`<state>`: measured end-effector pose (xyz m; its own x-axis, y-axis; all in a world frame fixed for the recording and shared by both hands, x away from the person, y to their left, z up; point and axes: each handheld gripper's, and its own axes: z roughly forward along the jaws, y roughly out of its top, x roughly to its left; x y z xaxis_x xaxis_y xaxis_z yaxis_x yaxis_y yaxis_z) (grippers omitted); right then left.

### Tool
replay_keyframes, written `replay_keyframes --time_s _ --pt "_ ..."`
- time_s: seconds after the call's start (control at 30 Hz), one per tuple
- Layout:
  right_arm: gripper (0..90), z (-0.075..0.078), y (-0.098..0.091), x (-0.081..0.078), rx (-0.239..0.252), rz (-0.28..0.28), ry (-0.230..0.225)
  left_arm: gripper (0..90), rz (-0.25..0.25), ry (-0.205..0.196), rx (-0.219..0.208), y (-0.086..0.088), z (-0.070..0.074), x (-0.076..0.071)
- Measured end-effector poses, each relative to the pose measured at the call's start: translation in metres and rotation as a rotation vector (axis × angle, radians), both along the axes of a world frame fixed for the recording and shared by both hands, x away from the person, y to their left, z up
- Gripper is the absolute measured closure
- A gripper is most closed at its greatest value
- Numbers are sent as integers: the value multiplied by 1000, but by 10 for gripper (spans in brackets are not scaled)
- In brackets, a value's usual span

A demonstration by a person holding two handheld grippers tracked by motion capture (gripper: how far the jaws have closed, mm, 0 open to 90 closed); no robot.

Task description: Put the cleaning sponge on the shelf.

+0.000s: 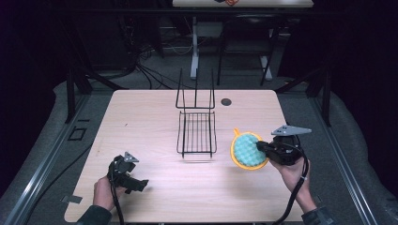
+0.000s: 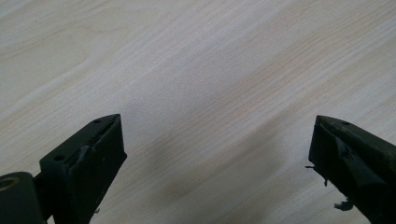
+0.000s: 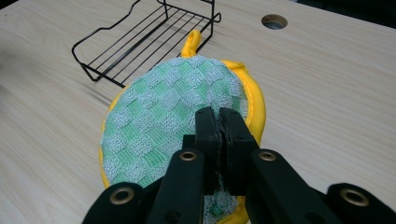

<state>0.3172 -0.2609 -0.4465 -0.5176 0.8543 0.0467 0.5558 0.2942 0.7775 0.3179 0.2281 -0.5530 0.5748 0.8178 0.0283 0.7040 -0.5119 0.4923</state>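
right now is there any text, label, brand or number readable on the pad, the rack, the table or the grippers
None: no words, labels, brands or numbers can be read.
The round green and yellow pad carries just a checked weave.
The black wire rack is bare wire.
The wooden table shows grain alone.
The right gripper, shut on the pad, and the open left gripper are unmarked black.

pot holder (image 3: 163, 121) — near edge hidden behind jaws | underside — unseen

Black wire rack (image 1: 197, 132) at table (image 1: 141, 117) centre; round grommet hole (image 1: 226, 101) behind it.
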Motion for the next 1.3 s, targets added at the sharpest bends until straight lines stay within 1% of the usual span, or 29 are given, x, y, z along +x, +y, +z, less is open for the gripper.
replay_keyframes --time_s 0.1,0.13,0.27,0.37,0.4,0.43,0.47,0.6,0.8,0.83,1.0,1.2,1.3 --pt "872 2 5 1 2 6 1 34 2 -6 1 -1 0 0" --pt "872 2 5 1 0 11 -6 35 -1 -3 0 -1 0 0" --pt "873 5 11 3 -1 18 -9 35 2 -7 1 -1 0 0" --pt "873 7 17 6 2 25 -13 35 -2 -3 0 -1 0 0" --pt "873 8 19 7 1 28 -16 35 1 -7 4 -2 0 1" --pt "873 9 22 9 1 32 -17 35 -3 -2 2 -2 0 1" --pt "873 9 24 10 1 37 -19 35 -4 -7 5 -2 0 2" --pt "873 11 32 14 1 47 -24 35 -8 -4 -1 -3 0 2" --pt "872 11 42 20 9 55 -30 37 -14 -5 0 -4 0 3" --pt "872 11 43 21 9 55 -24 37 -14 -4 1 -4 0 3" --pt "872 11 49 25 13 61 -22 38 -13 -5 -1 -4 0 3" --pt "872 11 56 33 24 58 -21 39 -10 -18 -4 -4 1 3" --pt "872 11 60 37 23 58 -24 40 -10 -16 -3 -4 1 3"
